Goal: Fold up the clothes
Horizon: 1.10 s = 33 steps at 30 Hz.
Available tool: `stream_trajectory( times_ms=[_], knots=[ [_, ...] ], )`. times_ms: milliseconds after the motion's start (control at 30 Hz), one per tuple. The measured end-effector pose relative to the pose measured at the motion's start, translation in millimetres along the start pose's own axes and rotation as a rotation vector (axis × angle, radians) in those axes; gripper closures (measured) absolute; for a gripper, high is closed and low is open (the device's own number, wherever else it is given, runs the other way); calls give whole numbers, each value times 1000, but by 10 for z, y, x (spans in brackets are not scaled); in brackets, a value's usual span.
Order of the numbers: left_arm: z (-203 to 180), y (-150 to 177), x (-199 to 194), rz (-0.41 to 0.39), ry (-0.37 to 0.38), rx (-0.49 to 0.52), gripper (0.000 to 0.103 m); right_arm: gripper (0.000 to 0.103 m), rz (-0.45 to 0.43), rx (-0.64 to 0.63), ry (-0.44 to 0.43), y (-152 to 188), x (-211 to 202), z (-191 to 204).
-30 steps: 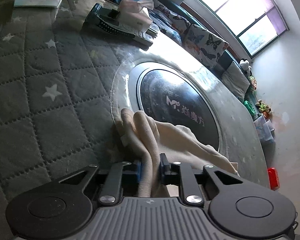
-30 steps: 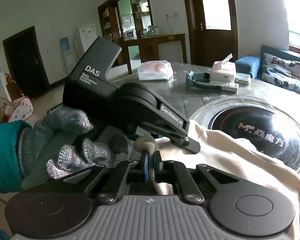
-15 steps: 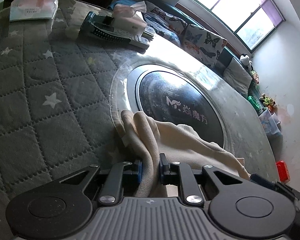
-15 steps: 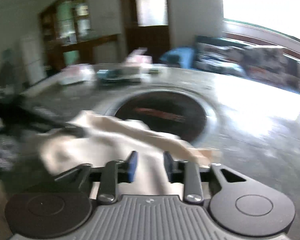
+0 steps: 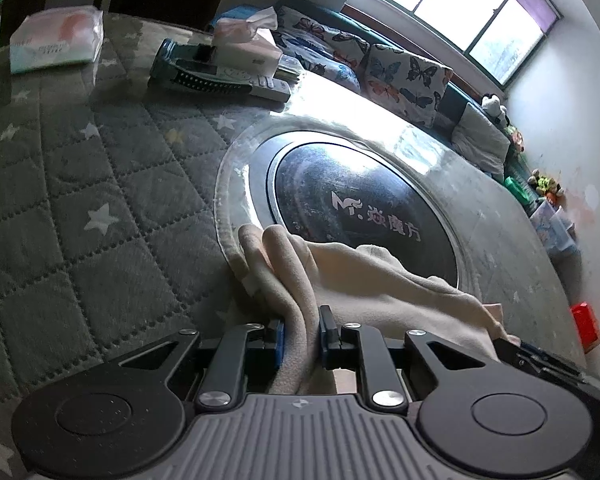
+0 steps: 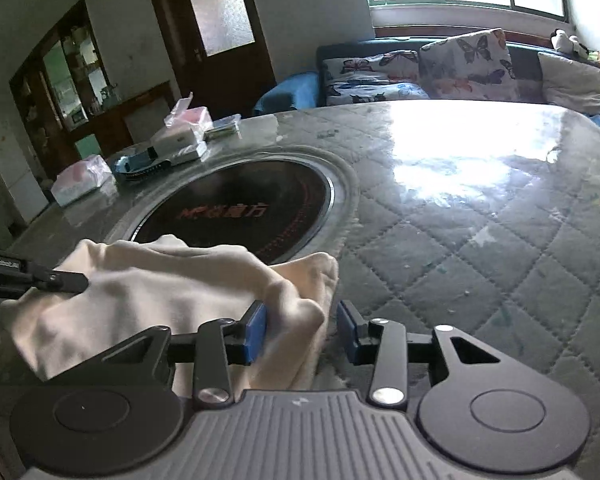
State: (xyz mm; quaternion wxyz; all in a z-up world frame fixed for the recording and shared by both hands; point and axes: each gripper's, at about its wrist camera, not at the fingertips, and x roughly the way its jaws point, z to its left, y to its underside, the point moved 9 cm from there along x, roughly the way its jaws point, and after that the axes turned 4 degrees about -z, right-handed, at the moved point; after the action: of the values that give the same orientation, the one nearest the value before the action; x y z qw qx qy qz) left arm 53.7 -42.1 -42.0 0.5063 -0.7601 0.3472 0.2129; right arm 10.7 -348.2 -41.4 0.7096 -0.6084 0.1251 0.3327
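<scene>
While my left tongs (image 5: 300,334) clamp the cream knit garment (image 5: 364,280) on the quilted grey worktop (image 5: 100,184), my right tongs (image 6: 302,330) stand apart, just opened, around its corner; a shallow bite may slip.

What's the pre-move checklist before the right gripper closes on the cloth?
1. Left gripper clamped on a fold of the cream garment: ok.
2. Right gripper open after just opening: ok.
3. Garment bunch between the right fingers: ok; it touches the left pad, with a gap at the right one.
4. Single layer in the bunch: cannot tell.
5. Quilted table cover bare beside the garment: ok.
6. Tissue pack and other clutter lie at the far edge: ok.
</scene>
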Motion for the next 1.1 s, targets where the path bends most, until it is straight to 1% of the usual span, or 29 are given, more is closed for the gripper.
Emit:
stream_trajectory(
  times_ms=[67, 133, 167, 267, 333, 433, 533, 733, 867, 1000, 1100],
  knots=[
    [-31, 2, 4, -9, -15, 29, 85, 84, 5, 13, -20, -1, -11, 37],
    [-74, 3, -8, -18, -31, 60, 86, 92, 0, 16, -30, -9, -39, 66],
    [-101, 1, -21, -22, -39, 76, 87, 93, -6, 14, -31, -17, -54, 79],
    [-237, -35, -86, -45, -47, 136, 88, 94, -39, 6, -35, -87, -166, 106],
    [-370, -69, -116, -55, -31, 166, 88, 94, -66, 3, -34, -157, -267, 99],
    [-595, -117, -141, -66, -1, 208, 88, 95, -114, -15, -13, -298, -458, 57],
    [-873, -141, -91, -71, 19, 248, 88, 95, -155, -29, 26, -441, -627, -69],
    [-1450, -140, 155, -61, 60, 303, 88, 95, -215, -41, 123, -708, -890, -445],
    [-1828, -110, 374, -44, 88, 331, 88, 95, -231, -36, 195, -828, -973, -730],
    [-2130, -54, 584, -27, 108, 356, 88, 95, -243, -12, 261, -858, -1023, -1027],
    [-2265, -4, 769, -6, 109, 374, 88, 95, -242, 9, 301, -832, -1013, -1208]
  ],
)
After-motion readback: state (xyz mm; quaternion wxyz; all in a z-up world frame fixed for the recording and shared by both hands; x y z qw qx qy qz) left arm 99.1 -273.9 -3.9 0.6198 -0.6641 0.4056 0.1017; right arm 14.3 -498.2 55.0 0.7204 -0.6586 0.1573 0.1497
